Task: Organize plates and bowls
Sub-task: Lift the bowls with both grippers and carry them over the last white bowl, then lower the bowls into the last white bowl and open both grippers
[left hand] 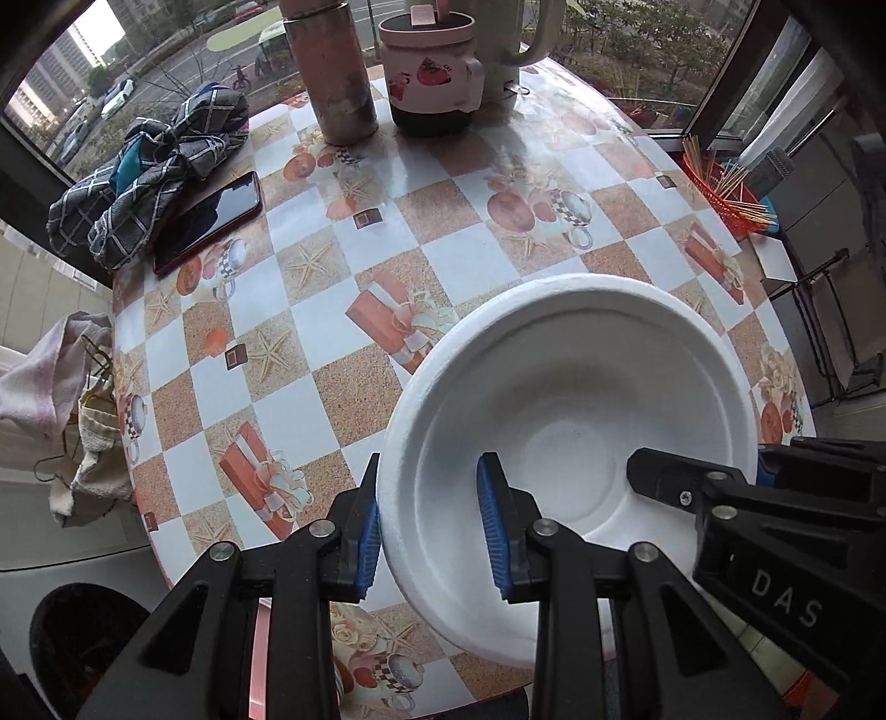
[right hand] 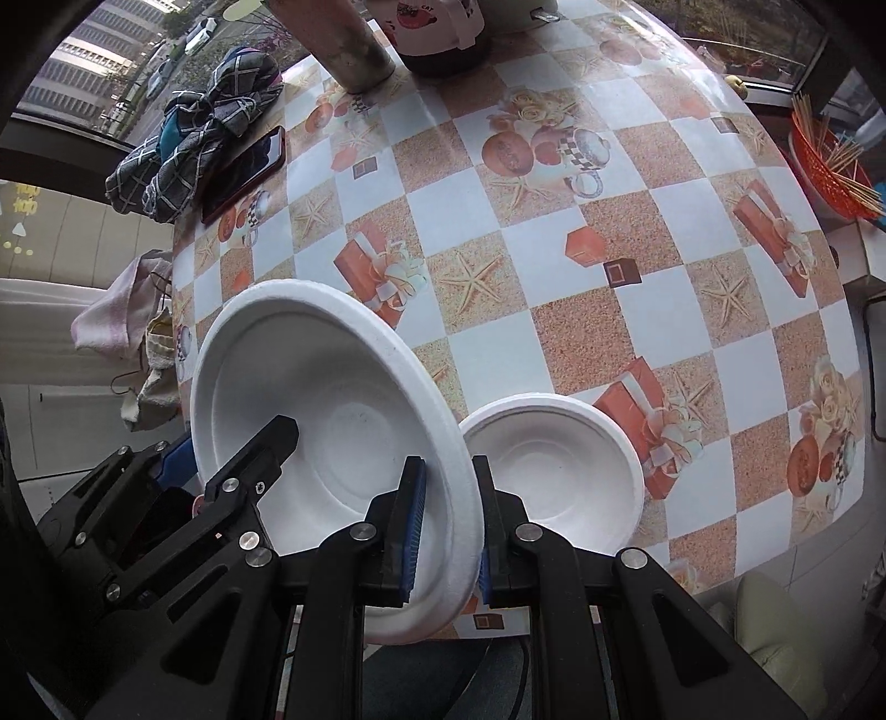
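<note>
A large white foam bowl [left hand: 570, 387] hangs tilted over the near edge of the checked table [left hand: 470, 255], held from both sides. My left gripper [left hand: 432, 531] is shut on its left rim, one blue pad outside and one inside. On the opposite rim my right gripper [right hand: 448, 526] is shut, with the large bowl [right hand: 310, 387] leaning left of it. The other gripper's black finger [right hand: 266, 448] reaches into the bowl. A smaller white foam bowl [right hand: 554, 465] stands upright on the table, close beside the large bowl's right rim.
At the table's far side stand a metal flask [left hand: 338, 72], a pink jar [left hand: 432, 72] and a white jug [left hand: 509, 44]. A phone [left hand: 216, 221] and a checked cloth [left hand: 149, 183] lie far left. An orange basket of sticks [left hand: 725, 194] sits off the right edge.
</note>
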